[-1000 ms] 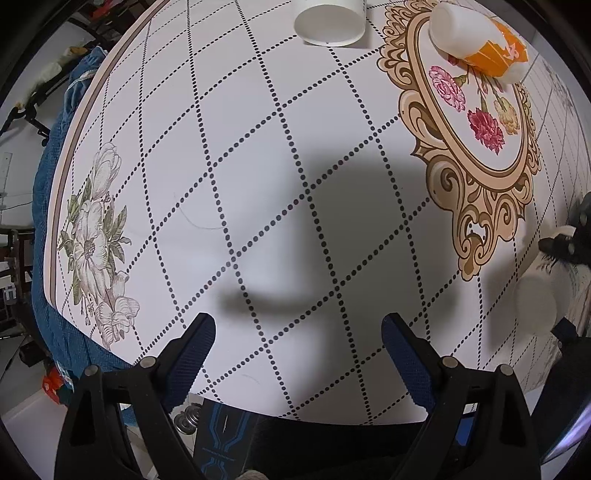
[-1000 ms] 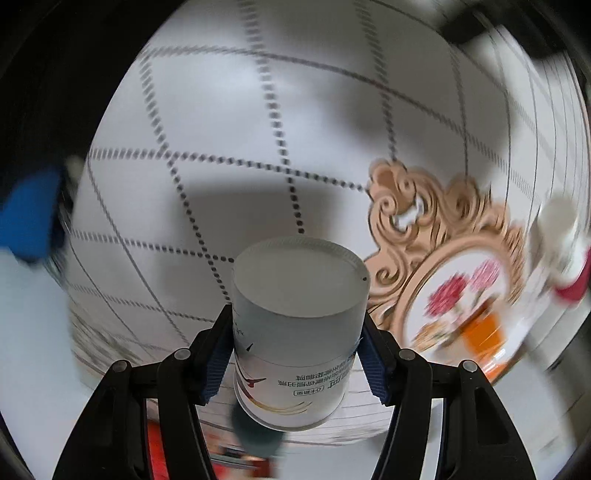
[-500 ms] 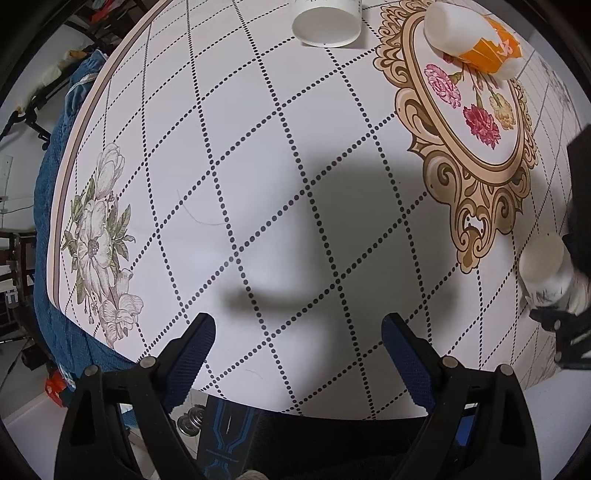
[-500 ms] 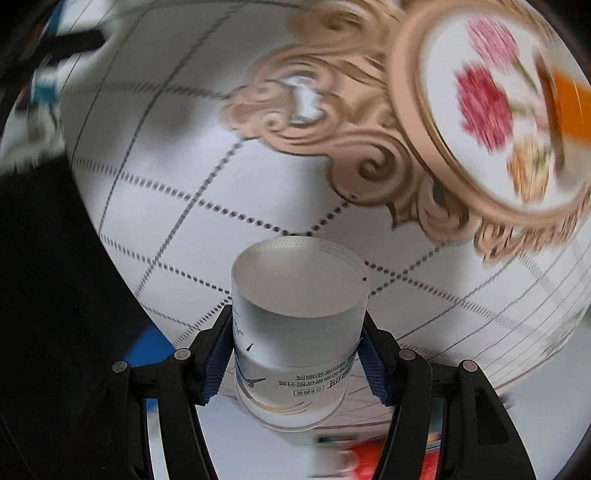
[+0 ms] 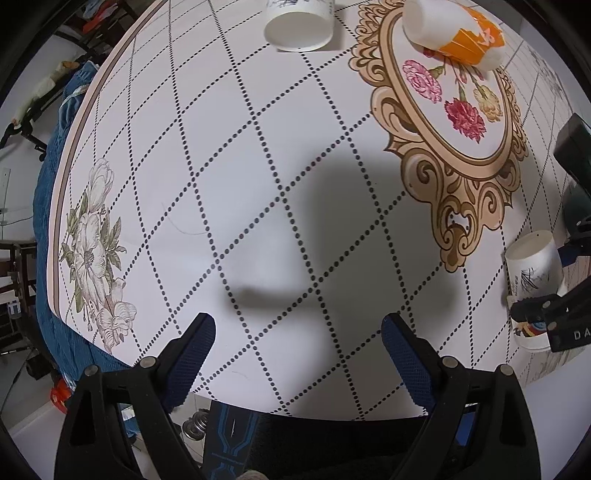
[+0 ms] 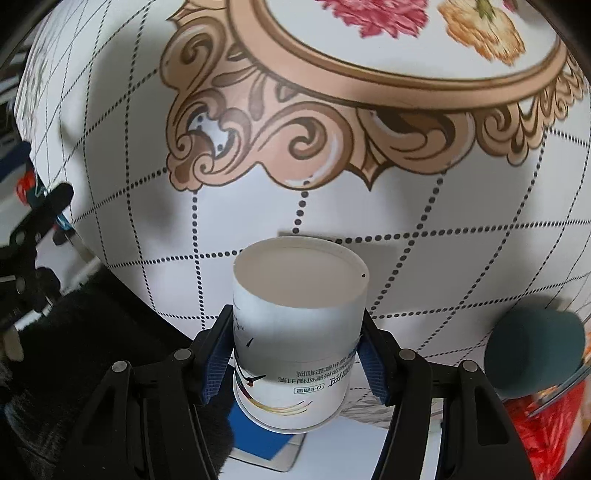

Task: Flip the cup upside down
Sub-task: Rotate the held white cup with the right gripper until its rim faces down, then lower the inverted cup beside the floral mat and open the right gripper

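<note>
My right gripper [image 6: 299, 354], closed on the cup [image 6: 295, 332], has swung toward the table [image 6: 461, 258], so setting down comes next; left gripper [image 5: 297, 354] waits open, empty.

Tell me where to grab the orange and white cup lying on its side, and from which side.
Judging from the left wrist view, grip the orange and white cup across its middle, on the orange band, coming from above with a finger on each long side. It lies tilted on the table, so its round wall is exposed and its ends would slip.
</note>
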`<state>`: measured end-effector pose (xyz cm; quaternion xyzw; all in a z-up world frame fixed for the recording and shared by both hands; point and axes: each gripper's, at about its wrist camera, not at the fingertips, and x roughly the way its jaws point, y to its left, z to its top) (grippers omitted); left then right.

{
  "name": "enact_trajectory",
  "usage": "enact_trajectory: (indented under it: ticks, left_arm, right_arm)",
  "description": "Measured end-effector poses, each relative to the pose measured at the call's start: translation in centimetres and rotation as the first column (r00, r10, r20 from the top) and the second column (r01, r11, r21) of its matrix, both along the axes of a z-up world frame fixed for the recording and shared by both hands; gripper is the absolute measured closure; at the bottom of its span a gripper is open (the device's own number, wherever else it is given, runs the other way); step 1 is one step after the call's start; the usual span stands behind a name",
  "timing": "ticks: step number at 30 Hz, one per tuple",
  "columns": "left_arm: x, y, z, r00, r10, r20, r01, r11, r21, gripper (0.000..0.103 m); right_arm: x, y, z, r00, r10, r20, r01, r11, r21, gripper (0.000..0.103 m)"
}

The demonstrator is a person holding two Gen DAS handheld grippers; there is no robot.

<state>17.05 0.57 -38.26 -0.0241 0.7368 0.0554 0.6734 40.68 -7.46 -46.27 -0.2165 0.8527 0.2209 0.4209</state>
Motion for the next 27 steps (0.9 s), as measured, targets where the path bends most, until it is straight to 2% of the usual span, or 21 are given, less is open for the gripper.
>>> enact_trajectory:
  ticks: [3,5,6,9,12,15,16,19,24,27]
  left_arm:
    - [0.0,-0.4,0.1,1.0,-0.01,0.003,0.01,1.0,0.008,0.011]
    - [0.1,-0.5,0.1,1.0,-0.013,0.008,0.013,1.0,0.017,0.011]
    - [0.1,-0.6,0.1,1.0,-0.013,0.009,0.013,1.0,0.021,0.011]
    - [0.3,-1.3,0.4,1.0,-0.011,0.007,0.011,1.0,0.024,0.011]
    - [0.4,-1.5,0.4,1.0,-0.012,0.006,0.012,1.0,0.028,0.011]
    - [0.3,-1.5,0.4,1.0,-0.016,0.012,0.016,0.999,0.033,0.011]
    - [0.3,-1.5,0.5,1.0,-0.018,0.014,0.017,0.999,0.032,0.011]
    - [0.3,-2.0,0.9,1.0,-0.017,0.016,0.016,0.999,0.031,0.008]
    - [0.5,-2.1,1.6,1.0,-0.002,0.022,0.001,1.0,0.022,0.008]
    - [0.6,-1.6,2.1,1.0,0.017,0.024,-0.017,1.0,0.009,0.008]
  right_arm:
    - [1.0,-0.9,0.3,0.999,-0.036,-0.002,0.036,0.999,-0.007,0.036]
    - [1.5,-0.7,0.7,1.0,-0.021,0.021,0.021,1.0,-0.01,0.026]
    - [1.6,-0.5,1.1,1.0,-0.013,0.029,0.013,1.0,-0.005,0.016]
    - [2.1,-0.4,2.0,0.999,0.003,0.049,-0.003,1.0,0.006,0.015]
    - [2.0,0.1,1.7,0.996,0.031,0.082,-0.031,1.0,-0.007,0.015]
    - [2.7,-0.1,0.8,0.994,0.032,0.104,-0.032,0.999,-0.001,0.018]
    - [2.9,-0.3,0.8,0.994,0.026,0.106,-0.027,1.0,0.005,0.027]
    - [2.8,0.1,1.8,0.992,0.022,0.121,-0.023,1.0,0.009,0.039]
    - [3.4,-0.1,3.2,0.98,-0.047,0.194,0.035,0.997,0.064,0.039]
    - [4.6,-1.3,5.2,0.952,-0.12,0.282,0.09,0.989,0.117,0.039]
